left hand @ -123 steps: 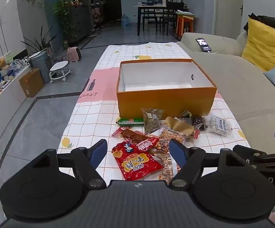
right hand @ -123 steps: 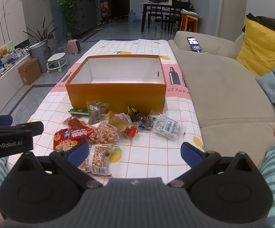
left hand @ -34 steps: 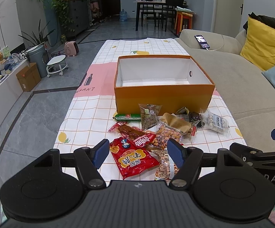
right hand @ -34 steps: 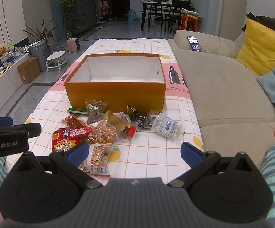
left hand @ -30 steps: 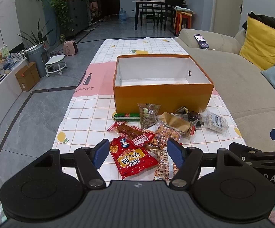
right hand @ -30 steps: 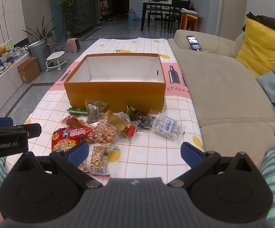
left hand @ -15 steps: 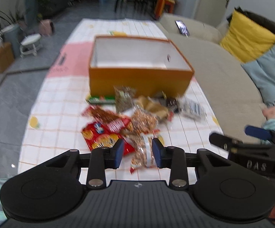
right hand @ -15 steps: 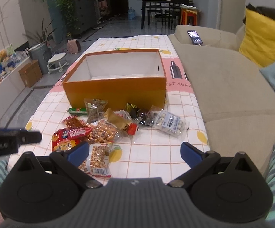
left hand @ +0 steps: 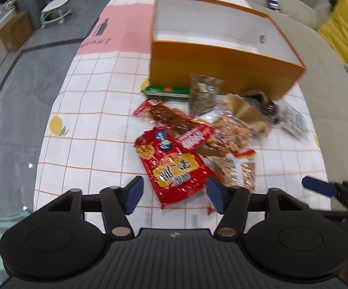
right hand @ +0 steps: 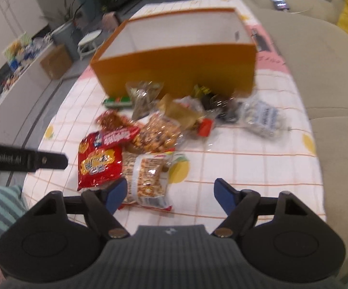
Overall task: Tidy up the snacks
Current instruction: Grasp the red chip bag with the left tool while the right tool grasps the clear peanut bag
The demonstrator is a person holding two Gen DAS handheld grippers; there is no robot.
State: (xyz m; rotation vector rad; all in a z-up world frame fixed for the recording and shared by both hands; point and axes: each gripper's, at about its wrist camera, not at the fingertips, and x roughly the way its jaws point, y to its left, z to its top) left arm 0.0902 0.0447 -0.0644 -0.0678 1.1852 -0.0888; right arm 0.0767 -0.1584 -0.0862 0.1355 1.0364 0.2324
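We recorded the left gripper (left hand: 172,196) hovering low over the near end of the snack pile, its jaws parted and holding nothing, with the near corner of the red cracker bag (left hand: 174,167) lying between the blue fingertips (left hand: 133,193). The right gripper (right hand: 170,192) also stood released and empty, spread wide; its left fingertip sat just beside the clear peanut-brittle packet (right hand: 147,180).

The snacks lay heaped on the checked tablecloth (left hand: 89,110) in front of the orange box (left hand: 222,65), which stood open with a bare white interior. Against the box's front wall we noted a green sausage stick (left hand: 166,90) and a clear bag of seeds (left hand: 202,94). A red-labelled jerky strip (left hand: 174,120) overlapped the top of the cracker bag. A peanut bag (right hand: 157,134) sat mid-pile, and a clear pouch of white candies (right hand: 261,118) at the sofa (right hand: 323,72) side. Both views were motion-blurred.
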